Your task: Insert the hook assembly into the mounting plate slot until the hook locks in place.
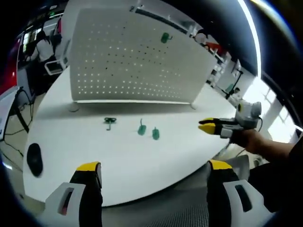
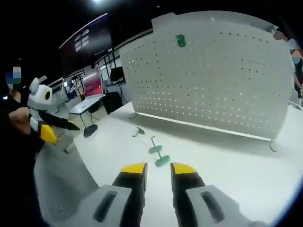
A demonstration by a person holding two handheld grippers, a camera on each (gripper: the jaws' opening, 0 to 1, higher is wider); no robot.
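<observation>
Three green plastic hooks [image 1: 141, 128] lay loose on my white table [image 1: 94, 146] before the white perforated pegboard [image 1: 132, 61].
My left gripper [image 1: 154, 166] gaped wide; my right gripper [image 2: 158, 168] stood narrow, both empty.

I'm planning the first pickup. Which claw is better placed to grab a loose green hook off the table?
Probably the right claw: two green hooks lie just beyond its tips, and it looks barely open. The left claw is wide open, with the hooks farther off.
</observation>
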